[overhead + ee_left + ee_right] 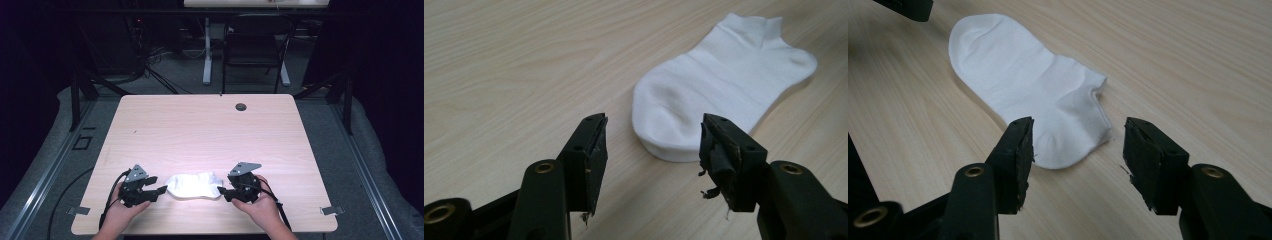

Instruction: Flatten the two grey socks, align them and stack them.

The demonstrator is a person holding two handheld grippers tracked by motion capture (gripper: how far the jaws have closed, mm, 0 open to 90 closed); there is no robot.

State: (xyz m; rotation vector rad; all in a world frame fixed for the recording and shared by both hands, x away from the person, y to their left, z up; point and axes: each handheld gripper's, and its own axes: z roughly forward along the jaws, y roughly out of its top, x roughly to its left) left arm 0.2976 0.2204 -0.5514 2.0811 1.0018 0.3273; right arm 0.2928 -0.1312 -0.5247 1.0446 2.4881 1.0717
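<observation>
A white ankle sock (194, 185) lies flat near the front edge of the light wooden table (200, 130). My left gripper (159, 191) is at its toe end, open, jaws apart with nothing between the pads. In the left gripper view the sock (719, 85) lies just beyond the open gripper (653, 145). My right gripper (223, 193) is at the heel and cuff end, also open and empty. From the right gripper view, the sock (1033, 85) lies ahead of the spread gripper (1078, 147), and a part of the left gripper (905, 7) shows at the top left.
A cable hole (241, 106) sits near the table's far edge. Behind the table stand a black chair (255, 50) and a white table leg (207, 50). Metal rails (40, 185) run along the floor on both sides.
</observation>
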